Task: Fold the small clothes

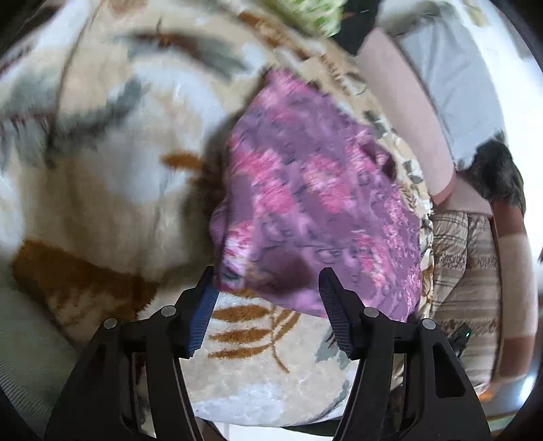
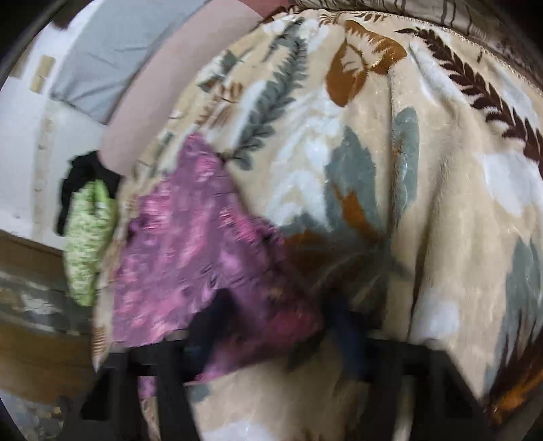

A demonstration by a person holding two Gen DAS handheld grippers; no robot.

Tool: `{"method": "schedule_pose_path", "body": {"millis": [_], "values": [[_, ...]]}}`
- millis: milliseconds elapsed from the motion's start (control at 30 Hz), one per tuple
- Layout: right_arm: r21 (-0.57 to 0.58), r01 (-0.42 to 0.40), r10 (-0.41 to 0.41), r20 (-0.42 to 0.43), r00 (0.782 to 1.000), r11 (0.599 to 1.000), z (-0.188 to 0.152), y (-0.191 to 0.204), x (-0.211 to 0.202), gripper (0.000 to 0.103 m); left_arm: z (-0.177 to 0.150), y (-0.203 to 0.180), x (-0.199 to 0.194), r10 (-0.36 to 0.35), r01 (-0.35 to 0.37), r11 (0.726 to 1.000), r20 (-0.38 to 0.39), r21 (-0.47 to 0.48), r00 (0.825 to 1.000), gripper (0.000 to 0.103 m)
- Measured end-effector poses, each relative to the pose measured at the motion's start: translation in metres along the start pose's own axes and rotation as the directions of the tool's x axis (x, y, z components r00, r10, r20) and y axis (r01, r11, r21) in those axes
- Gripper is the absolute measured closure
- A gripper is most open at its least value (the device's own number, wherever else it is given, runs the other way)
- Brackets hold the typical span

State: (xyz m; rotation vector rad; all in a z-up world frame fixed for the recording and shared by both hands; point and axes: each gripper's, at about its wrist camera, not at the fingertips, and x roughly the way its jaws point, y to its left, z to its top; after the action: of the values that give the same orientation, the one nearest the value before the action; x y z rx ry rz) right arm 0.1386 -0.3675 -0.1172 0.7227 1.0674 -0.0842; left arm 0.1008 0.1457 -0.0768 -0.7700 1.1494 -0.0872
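A small purple and pink patterned garment (image 1: pixel 312 203) lies on a cream blanket with leaf prints (image 1: pixel 108 176). My left gripper (image 1: pixel 268 281) is open, its fingers wide apart, right at the garment's near edge. In the right wrist view the same garment (image 2: pixel 190 251) lies at lower left on the blanket (image 2: pixel 424 203). My right gripper (image 2: pixel 275 322) is blurred by motion; its fingers stand apart over the garment's near corner, with cloth between them.
A green patterned cloth with a black piece (image 2: pixel 88 224) hangs at the blanket's left edge; it also shows in the left wrist view (image 1: pixel 305 13). A pink and grey pillow (image 1: pixel 424 101) and a striped cover (image 1: pixel 465 271) lie to the right.
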Motion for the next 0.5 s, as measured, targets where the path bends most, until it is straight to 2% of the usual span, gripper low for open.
{"method": "schedule_pose_path", "body": {"millis": [33, 67, 100, 167, 200, 233, 300, 333, 400, 467, 500], "values": [[-0.032, 0.036, -0.035, 0.011, 0.999, 0.999, -0.001, 0.005, -0.001, 0.079, 0.002, 0.005, 0.002, -0.013, 0.013, 1.000, -0.005, -0.025, 1.000, 0.043], [-0.058, 0.062, -0.061, 0.019, 0.998, 0.996, -0.003, 0.010, -0.002, 0.088, 0.005, 0.007, 0.003, -0.025, 0.025, 0.999, 0.002, -0.039, 1.000, 0.044], [-0.080, 0.075, -0.073, 0.028, 0.997, 0.994, -0.005, 0.015, -0.005, 0.092, 0.009, 0.006, 0.003, -0.034, 0.034, 0.999, 0.017, -0.040, 0.999, 0.044], [-0.099, 0.108, -0.103, 0.054, 0.993, 0.989, -0.007, 0.018, -0.013, 0.094, 0.014, 0.003, 0.002, -0.018, 0.019, 0.999, 0.044, -0.026, 0.999, 0.069], [-0.092, 0.101, -0.095, 0.067, 0.993, 0.991, -0.007, 0.017, -0.020, 0.095, 0.016, 0.003, 0.003, 0.009, -0.008, 1.000, 0.038, -0.017, 0.999, 0.093], [-0.079, 0.078, -0.072, 0.080, 0.994, 0.994, -0.007, 0.015, -0.029, 0.095, 0.016, 0.004, 0.002, -0.011, 0.012, 0.999, 0.023, -0.034, 1.000, 0.093], [-0.083, 0.054, -0.045, 0.103, 0.994, 0.995, -0.008, 0.015, -0.046, 0.096, 0.013, 0.001, -0.014, -0.048, 0.049, 0.999, 0.069, -0.021, 0.996, 0.093], [-0.095, 0.054, -0.044, 0.107, 0.993, 0.994, -0.012, 0.015, -0.052, 0.096, 0.012, -0.004, -0.024, -0.042, 0.042, 0.999, 0.105, 0.004, 0.994, 0.093], [-0.121, 0.079, -0.072, 0.056, 0.996, 0.990, -0.016, 0.017, -0.043, 0.096, 0.014, -0.009, -0.024, -0.016, 0.014, 1.000, 0.116, 0.018, 0.993, 0.093], [-0.105, 0.148, -0.148, 0.010, 0.989, 0.983, -0.016, 0.016, -0.025, 0.096, 0.017, -0.003, -0.008, 0.040, -0.039, 0.999, 0.064, -0.009, 0.997, 0.091], [-0.092, 0.191, -0.191, 0.008, 0.982, 0.977, -0.015, 0.013, -0.021, 0.096, 0.019, 0.006, 0.002, 0.068, -0.067, 0.996, 0.015, -0.057, 0.998, 0.085]]}}
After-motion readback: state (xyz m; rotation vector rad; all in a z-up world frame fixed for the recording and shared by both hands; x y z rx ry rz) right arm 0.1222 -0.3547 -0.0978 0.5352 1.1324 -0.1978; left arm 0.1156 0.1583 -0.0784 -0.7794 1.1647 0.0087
